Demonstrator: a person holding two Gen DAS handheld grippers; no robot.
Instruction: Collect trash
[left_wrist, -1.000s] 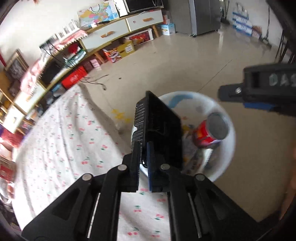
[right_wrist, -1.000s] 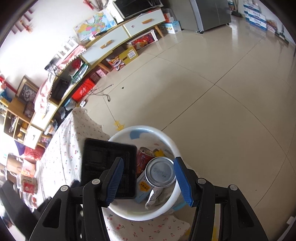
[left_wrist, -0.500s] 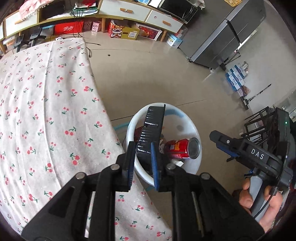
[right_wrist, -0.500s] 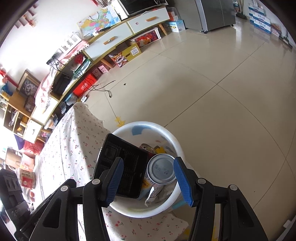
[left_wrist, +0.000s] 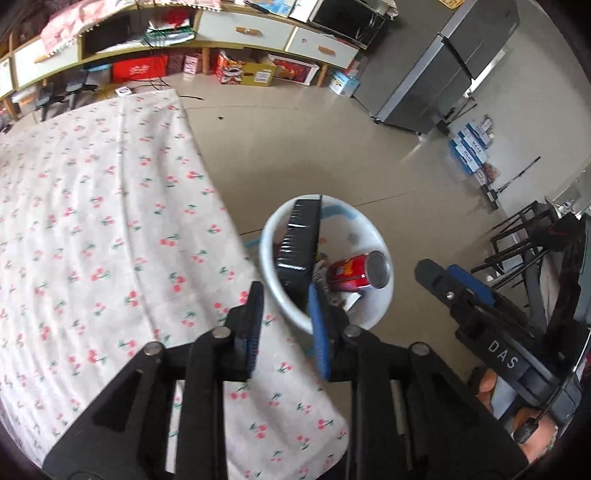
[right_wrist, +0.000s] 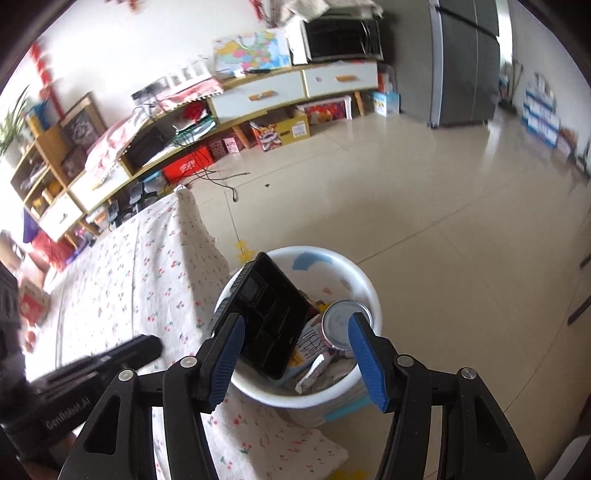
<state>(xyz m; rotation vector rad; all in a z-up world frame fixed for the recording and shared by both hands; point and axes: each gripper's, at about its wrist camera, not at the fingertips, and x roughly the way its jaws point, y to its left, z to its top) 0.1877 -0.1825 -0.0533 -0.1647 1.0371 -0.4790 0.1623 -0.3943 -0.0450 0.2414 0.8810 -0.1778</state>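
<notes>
In the white bin (right_wrist: 364, 291) beside the surface (left_wrist: 92, 221), we see the black tray (right_wrist: 269, 321) leaning on the rim, released by the just-opened, empty left hand-held gripper (left_wrist: 284, 325); the right hand-held gripper (right_wrist: 295, 354) also stands apart, and we judge the unseated tray may tip out.

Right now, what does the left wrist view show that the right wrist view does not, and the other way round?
Only the left wrist view shows the red printed side of the drink can, a hand gripping the right tool's handle, and black chairs.

Only the right wrist view shows the black plastic tray's compartmented inside, crumpled wrappers beneath it, a colourful map and wooden shelves.

Both show the white plastic basin on the floor holding tray and can, the cherry-print cloth, the grey refrigerator, and both tools open, the left tool just opened clear of the tray.
</notes>
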